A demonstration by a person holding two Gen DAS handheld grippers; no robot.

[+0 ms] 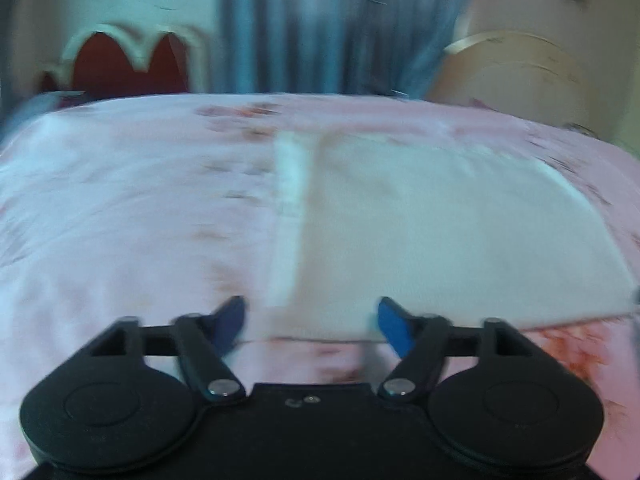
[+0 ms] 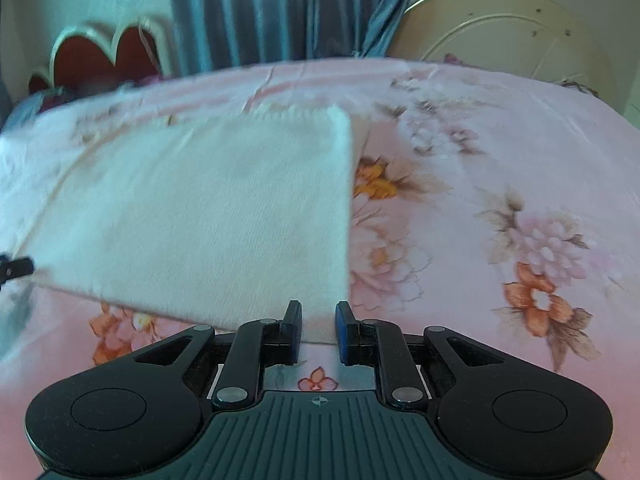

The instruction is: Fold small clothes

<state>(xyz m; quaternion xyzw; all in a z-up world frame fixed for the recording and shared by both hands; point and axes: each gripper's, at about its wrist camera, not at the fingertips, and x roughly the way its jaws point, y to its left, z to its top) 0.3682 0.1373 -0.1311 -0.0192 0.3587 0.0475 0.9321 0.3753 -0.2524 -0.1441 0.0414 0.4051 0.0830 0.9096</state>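
Observation:
A white folded cloth lies flat on the pink floral bedsheet. In the left wrist view, which is blurred, my left gripper is open wide, and the cloth's near left corner lies between its blue fingertips. In the right wrist view the cloth fills the left middle. My right gripper is partly open, its blue pads on either side of the cloth's near right corner with a gap. The tip of the left gripper shows at the left edge.
The bedsheet spreads to the right of the cloth. A red and cream headboard stands at the far left. Blue-grey curtains hang behind the bed. A round cream panel leans at the far right.

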